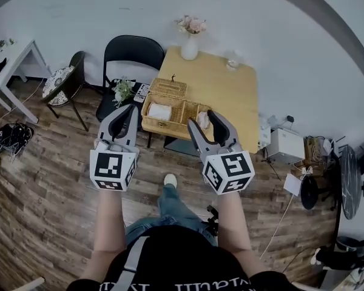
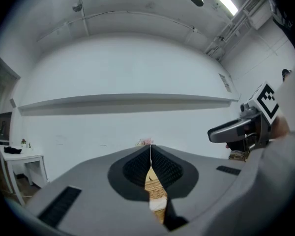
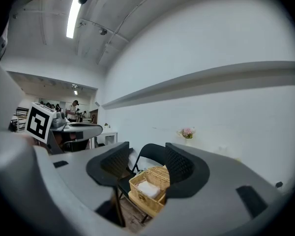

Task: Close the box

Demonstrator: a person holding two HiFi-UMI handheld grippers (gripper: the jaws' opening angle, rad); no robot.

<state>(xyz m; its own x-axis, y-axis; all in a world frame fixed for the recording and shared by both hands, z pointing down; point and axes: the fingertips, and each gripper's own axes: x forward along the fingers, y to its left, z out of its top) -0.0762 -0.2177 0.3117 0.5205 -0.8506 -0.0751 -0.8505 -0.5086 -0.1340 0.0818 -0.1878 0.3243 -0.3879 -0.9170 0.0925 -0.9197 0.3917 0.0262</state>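
from the head view we see both claws held up in the air short of the wooden tabletop (image 1: 221, 83). the wicker box (image 1: 170, 111) sits at the tabletop's near edge, just beyond the tips of both claws and between them. its lid (image 1: 168, 88) stands thrown back on the side away from the claws, so the box is still open. a white cloth (image 1: 159, 111) lies in the compartment ahead of the left claw (image 1: 129, 110). the compartment ahead of the right claw (image 1: 204, 121) is partly covered by that claw.

the left gripper view settles what the head view leaves unsure: the left claw's jaws are together, tips touching, with nothing between them. of the box it gives us only a sliver, through the narrow gap below the touching tips. it also catches the right claw off to its right, side-on.

the right gripper view shows that claw's jaws standing wide apart and empty. here the box appears nearly whole, framed between the jaws but well ahead of them and untouched. the white cloth is plain in the compartment nearer the left jaw. only this view shows the black chair (image 3: 148, 154) straight behind the box. a vase of pink flowers (image 1: 190, 40) stands at the tabletop's far edge, well beyond both claws.
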